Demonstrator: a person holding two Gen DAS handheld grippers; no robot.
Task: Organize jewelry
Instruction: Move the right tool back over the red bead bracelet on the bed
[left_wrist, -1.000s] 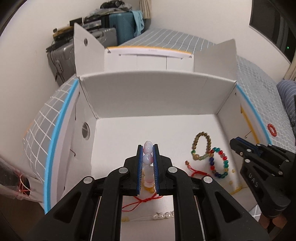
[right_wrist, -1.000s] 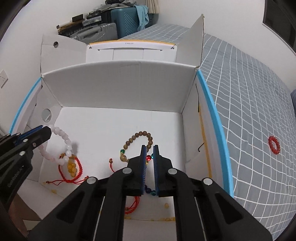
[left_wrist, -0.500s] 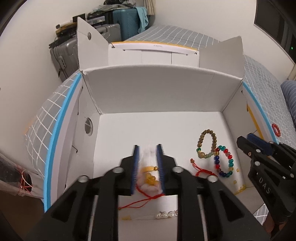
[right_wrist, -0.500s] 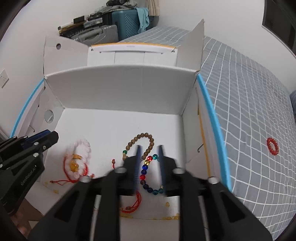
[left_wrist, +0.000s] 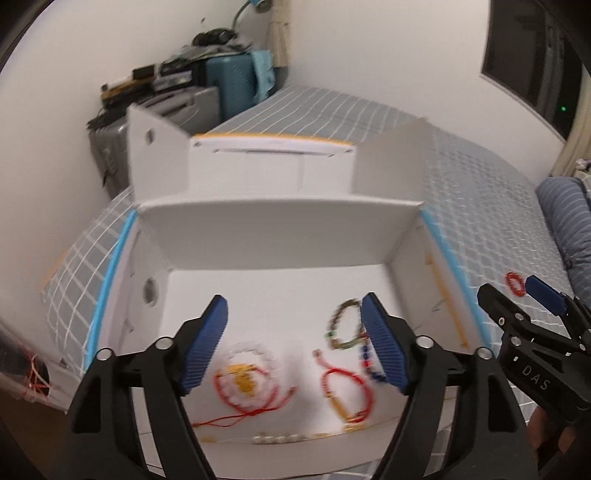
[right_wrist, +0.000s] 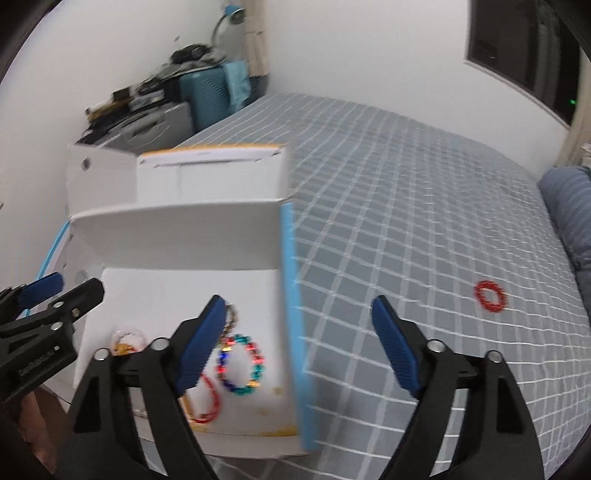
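Motion blur smears the bracelets (left_wrist: 243, 380) in the box (left_wrist: 280, 229). The left tongs' (left_wrist: 293, 345) right finger (left_wrist: 384, 350) hides part of the colored beads (right_wrist: 242, 365).

the left wrist view looks down and forward, close over the open white box (left_wrist: 280, 236), which fills the middle of the frame. the right wrist view looks the same way from further right, so the box (right_wrist: 177, 236) sits at the left and the bed (right_wrist: 424, 206) fills the right. both views share the box, bed and suitcases (left_wrist: 229, 85).

Teal suitcase (left_wrist: 231, 83), possibly a lamp (right_wrist: 231, 14), striped pillow (right_wrist: 569, 206).
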